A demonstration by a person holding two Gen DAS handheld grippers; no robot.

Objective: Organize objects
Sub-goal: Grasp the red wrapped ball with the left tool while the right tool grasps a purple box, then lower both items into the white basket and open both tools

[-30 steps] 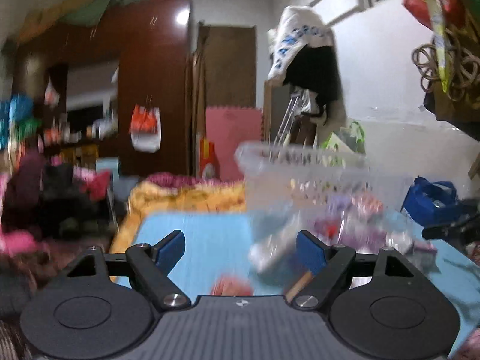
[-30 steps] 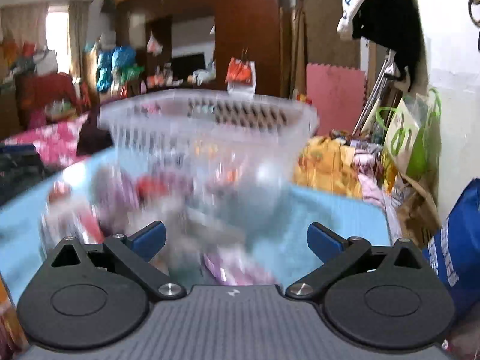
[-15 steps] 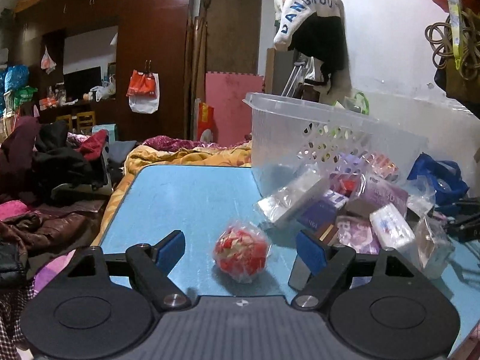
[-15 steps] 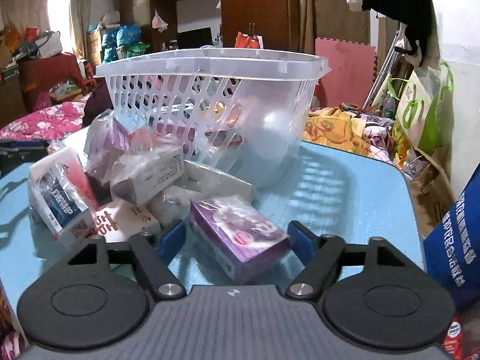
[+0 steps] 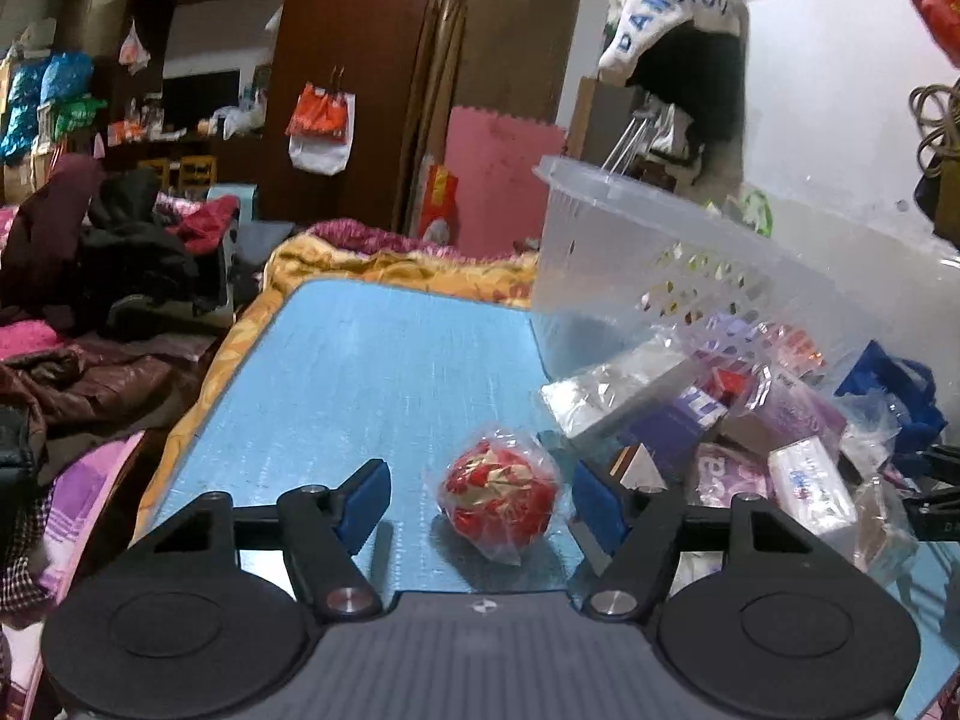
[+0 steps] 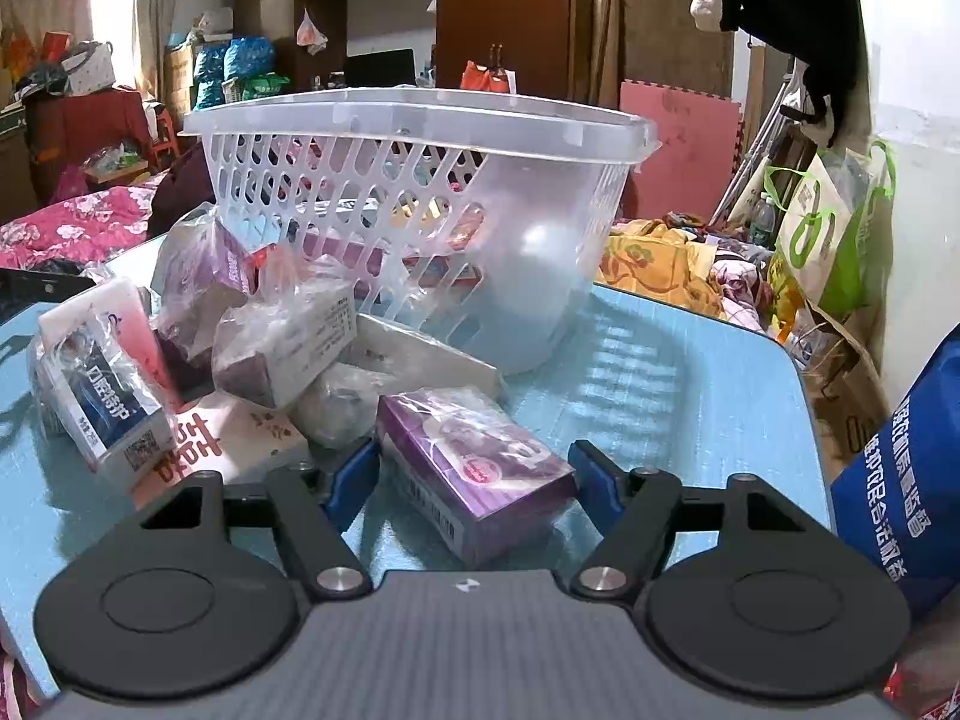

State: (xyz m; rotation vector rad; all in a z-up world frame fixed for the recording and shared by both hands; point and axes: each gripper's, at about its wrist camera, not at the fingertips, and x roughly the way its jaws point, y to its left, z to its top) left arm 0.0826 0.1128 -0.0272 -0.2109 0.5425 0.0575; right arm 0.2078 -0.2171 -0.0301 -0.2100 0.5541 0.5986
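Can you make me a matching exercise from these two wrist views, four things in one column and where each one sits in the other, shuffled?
Things:
1. red wrapped ball
2. purple box
3. clear basket
4. blue bag

Places:
A. tipped on its side behind the pile of packets
B. between the left gripper's open jaws, untouched by the pads
C. at the table's right edge in the right wrist view
D. between the right gripper's pads

Pairs: 1-B, 2-D, 3-A, 4-C
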